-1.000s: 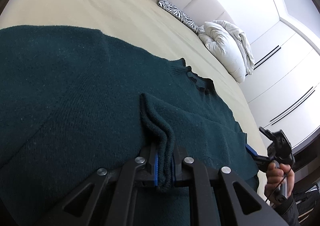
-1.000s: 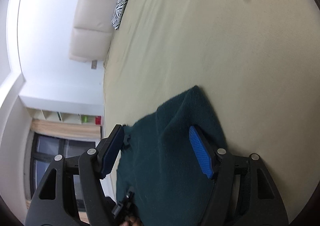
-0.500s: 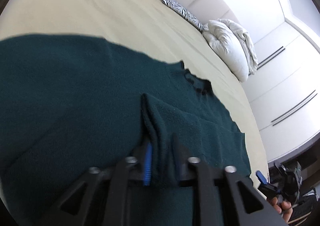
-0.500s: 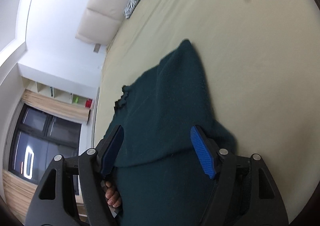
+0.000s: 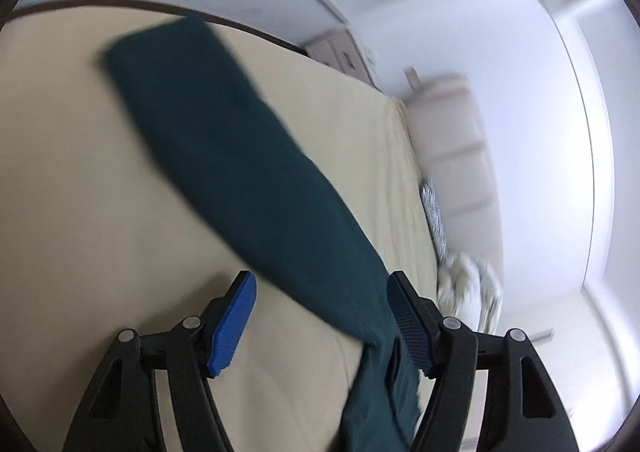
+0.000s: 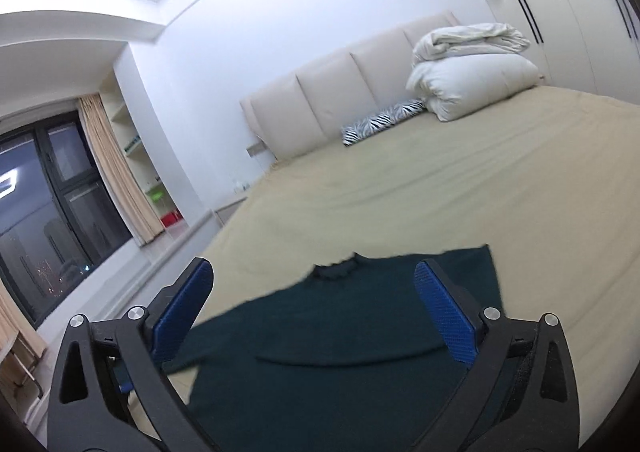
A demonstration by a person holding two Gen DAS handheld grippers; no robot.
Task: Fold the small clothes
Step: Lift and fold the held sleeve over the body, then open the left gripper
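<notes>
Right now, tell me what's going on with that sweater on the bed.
A person is folding a dark green sweater on the bed with two handheld grippers. The jaws of the left gripper and the right gripper have just been opening; neither grips the sweater now, which lies partly folded.

Matt knitted sweater point(image 6: 340, 332) on smooth cloth sheet point(image 6: 440, 188) (headboard point(image 6: 340, 92) padded, faintly glossy).
</notes>
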